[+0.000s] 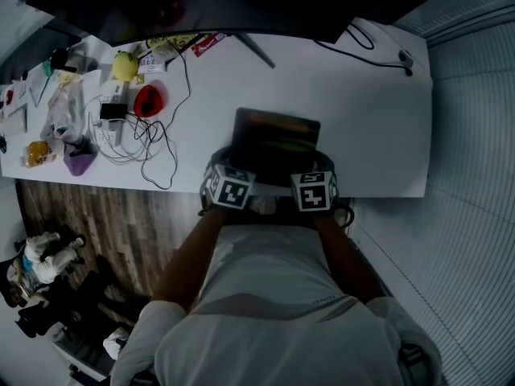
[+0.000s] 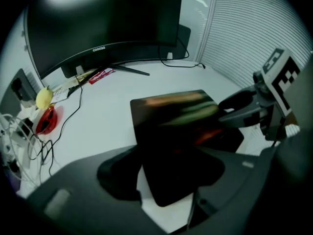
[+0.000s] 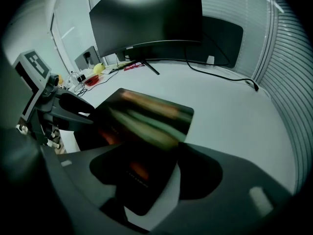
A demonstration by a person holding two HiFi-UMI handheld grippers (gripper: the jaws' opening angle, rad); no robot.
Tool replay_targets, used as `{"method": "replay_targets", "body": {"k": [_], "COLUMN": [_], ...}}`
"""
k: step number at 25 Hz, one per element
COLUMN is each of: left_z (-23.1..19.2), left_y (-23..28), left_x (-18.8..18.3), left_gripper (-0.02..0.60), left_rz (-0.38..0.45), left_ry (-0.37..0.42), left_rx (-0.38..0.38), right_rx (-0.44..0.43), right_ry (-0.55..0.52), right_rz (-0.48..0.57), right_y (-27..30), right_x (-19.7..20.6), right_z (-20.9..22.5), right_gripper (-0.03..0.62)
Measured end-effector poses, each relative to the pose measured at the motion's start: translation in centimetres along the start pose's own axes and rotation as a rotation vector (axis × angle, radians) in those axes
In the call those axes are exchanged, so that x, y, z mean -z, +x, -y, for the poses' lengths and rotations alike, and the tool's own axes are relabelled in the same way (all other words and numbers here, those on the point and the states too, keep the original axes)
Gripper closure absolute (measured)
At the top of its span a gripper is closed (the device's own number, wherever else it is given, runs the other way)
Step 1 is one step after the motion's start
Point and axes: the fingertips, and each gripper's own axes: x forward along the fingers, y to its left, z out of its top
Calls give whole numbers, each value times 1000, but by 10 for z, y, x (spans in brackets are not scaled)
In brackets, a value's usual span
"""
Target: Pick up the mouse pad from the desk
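Observation:
A dark mouse pad (image 1: 278, 139) lies flat on the white desk (image 1: 370, 119), close to its near edge. My left gripper (image 1: 235, 175) is at the pad's near left corner and my right gripper (image 1: 315, 177) at its near right corner. In the left gripper view the jaws (image 2: 166, 173) stand open, with the pad's (image 2: 176, 116) corner between them on the desk. In the right gripper view the jaws (image 3: 156, 173) are open too, around the pad's (image 3: 146, 116) other near corner. Neither pair presses on it. Each gripper shows in the other's view.
A large black monitor (image 1: 225, 2) stands at the back on a stand. Left of the pad lie tangled cables (image 1: 153, 147), a red object (image 1: 147, 100), a yellow object (image 1: 124, 65) and a purple cup (image 1: 79, 163). A black cable (image 1: 362, 51) runs back right.

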Motion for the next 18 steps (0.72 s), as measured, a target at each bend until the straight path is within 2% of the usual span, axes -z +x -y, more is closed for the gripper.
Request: {"method": "replay_targets", "body": {"k": [2, 5, 6, 10, 15, 18], "left_z": [3, 14, 17, 19, 17, 12], "left_y": [-1, 1, -1, -19, -63, -103], "left_x": [1, 1, 0, -14, -51, -82], "left_gripper": [330, 454, 467, 482, 495, 500], "left_rz": [8, 30, 39, 87, 243, 378], "left_ry": [-4, 12, 22, 19, 22, 46], "left_rx": [8, 37, 40, 100, 138, 152], "right_rx": [-18, -39, -47, -82, -66, -65], "right_ry": [10, 14, 10, 15, 46, 60], "right_rz": [5, 18, 24, 74, 228, 350], "right_y": [0, 1, 0, -14, -54, -87], "right_x": [1, 2, 1, -9, -45, -77], "right_z": [-8, -20, -24, -31, -32, -37], "right_gripper": [374, 483, 505, 540, 545, 545]}}
